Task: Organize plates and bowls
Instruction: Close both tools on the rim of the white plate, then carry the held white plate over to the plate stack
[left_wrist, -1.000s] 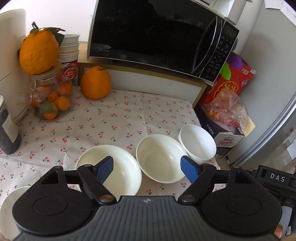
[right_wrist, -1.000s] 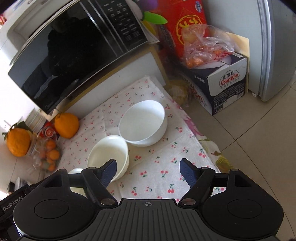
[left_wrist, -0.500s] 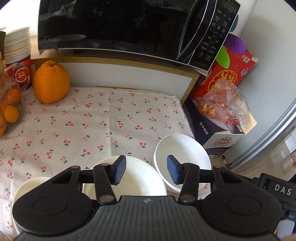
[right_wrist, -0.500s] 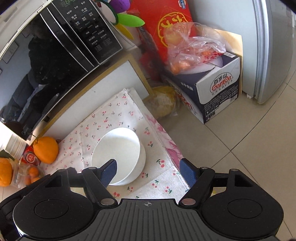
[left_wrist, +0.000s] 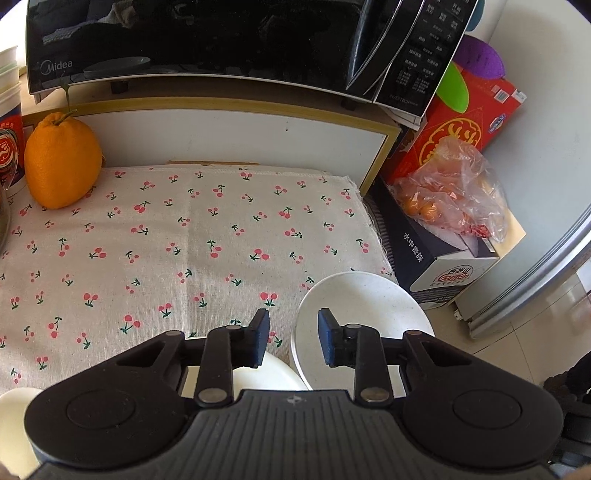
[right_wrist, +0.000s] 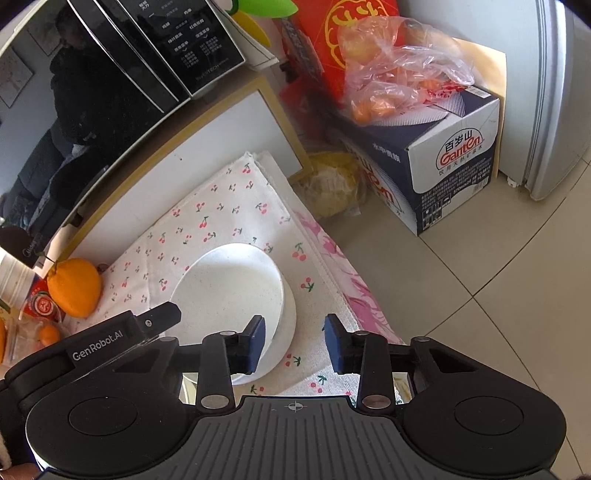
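While your left wrist view looks down over the cherry-print cloth (left_wrist: 207, 236), it lists the following. Left gripper (left_wrist: 291, 338): jaws closing, the near rim of the white bowl (left_wrist: 364, 321) standing between the blue pads, contact not clear enough to tell. That bowl sits at the cloth's right edge. A second, cream bowl (left_wrist: 266, 373) lies just beside it, mostly hidden under the gripper; a third white dish (left_wrist: 13, 413) shows at the lower left corner. Large orange (left_wrist: 61, 160) at the far left of the cloth, microwave (left_wrist: 229, 40) on the shelf behind, water carton (left_wrist: 443, 266) with a bag of small oranges (left_wrist: 450, 188) on the floor to the right.

Your right wrist view lists: right gripper (right_wrist: 295, 343), jaws closing, the white bowl's (right_wrist: 232, 284) near rim and side wall between them, its left pad (right_wrist: 257, 343) at the inside of the bowl, the right pad over bare cloth, apart from the wall. Your left gripper's finger (right_wrist: 162, 317) reaches the bowl's opposite side. Tiled floor (right_wrist: 480, 295) to the right.
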